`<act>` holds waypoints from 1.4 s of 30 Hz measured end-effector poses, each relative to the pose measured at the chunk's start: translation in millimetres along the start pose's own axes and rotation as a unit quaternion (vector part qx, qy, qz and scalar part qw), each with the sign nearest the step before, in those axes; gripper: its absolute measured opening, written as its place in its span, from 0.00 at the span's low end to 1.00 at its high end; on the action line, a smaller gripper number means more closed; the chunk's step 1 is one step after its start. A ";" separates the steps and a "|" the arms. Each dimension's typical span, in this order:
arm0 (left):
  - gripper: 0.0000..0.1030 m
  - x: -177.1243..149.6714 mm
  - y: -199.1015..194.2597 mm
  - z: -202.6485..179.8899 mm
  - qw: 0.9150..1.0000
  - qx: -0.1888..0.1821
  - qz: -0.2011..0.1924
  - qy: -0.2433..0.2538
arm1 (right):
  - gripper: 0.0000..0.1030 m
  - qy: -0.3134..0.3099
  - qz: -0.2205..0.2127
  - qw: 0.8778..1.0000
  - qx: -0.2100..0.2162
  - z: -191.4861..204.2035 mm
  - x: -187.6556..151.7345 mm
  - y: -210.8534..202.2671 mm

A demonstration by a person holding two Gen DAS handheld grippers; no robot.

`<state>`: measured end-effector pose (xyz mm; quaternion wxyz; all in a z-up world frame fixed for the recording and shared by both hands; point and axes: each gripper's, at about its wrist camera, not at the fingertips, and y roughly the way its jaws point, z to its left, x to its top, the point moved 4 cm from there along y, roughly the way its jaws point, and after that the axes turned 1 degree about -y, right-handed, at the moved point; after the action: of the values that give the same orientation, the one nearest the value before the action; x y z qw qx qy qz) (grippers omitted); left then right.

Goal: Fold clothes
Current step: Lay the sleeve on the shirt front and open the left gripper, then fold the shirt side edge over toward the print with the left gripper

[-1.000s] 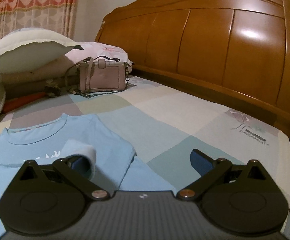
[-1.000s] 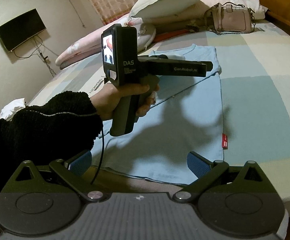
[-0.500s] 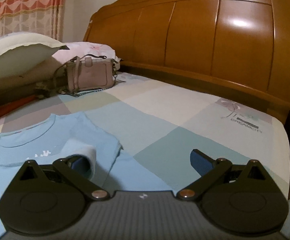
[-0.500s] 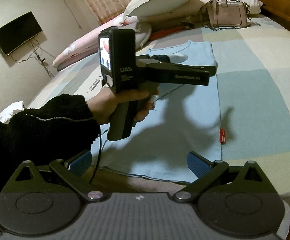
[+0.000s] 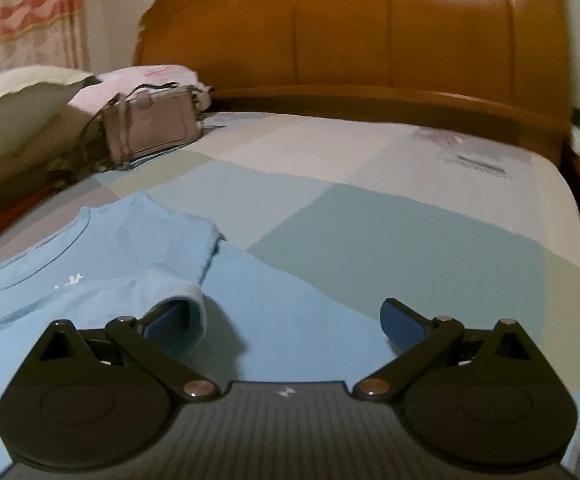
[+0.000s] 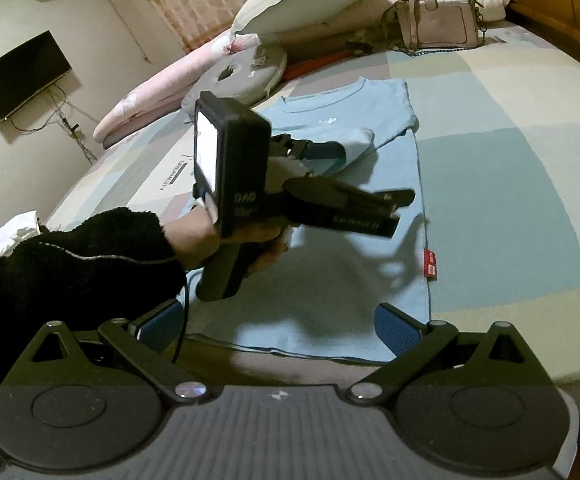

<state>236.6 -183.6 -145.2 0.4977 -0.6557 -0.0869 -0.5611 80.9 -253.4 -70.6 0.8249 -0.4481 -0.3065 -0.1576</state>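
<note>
A light-blue short-sleeved cotton T-shirt (image 6: 345, 216) lies flat, front up, on the pastel checked bedsheet (image 6: 509, 184), collar toward the pillows and hem at the near bed edge. One sleeve (image 5: 170, 292) is folded inward over the chest. The black two-finger left gripper (image 5: 286, 320), held by a hand (image 6: 226, 240) in a fuzzy black sleeve (image 6: 70, 264), stands released with jaws wide apart; its left blue pad (image 5: 166, 320) sits inside the cuff of the folded sleeve. The black right gripper (image 6: 278, 326) hovers near the hem, likewise spread and empty. A beige leather handbag (image 5: 150, 124) rests near the carved wooden headboard (image 5: 369, 32).
</note>
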 end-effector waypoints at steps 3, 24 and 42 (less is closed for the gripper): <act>0.98 -6.3 -6.8 -6.2 1.000 -0.010 0.006 0.023 | 1.00 0.003 0.000 1.000 -0.001 -3.9 -2.5 0.2; 0.98 -33.3 -94.3 71.1 0.990 -0.011 0.011 -0.143 | 1.00 0.031 0.014 0.999 -0.020 -29.1 -3.6 22.9; 0.91 -93.4 -50.9 235.8 0.852 -0.002 -0.042 -0.522 | 1.00 0.008 0.052 0.999 -0.010 -13.9 8.0 70.9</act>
<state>322.3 59.7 -164.2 0.3542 -0.8487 -0.3602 -0.1566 129.9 -225.9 -116.7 0.8298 -0.4707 -0.2742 -0.1214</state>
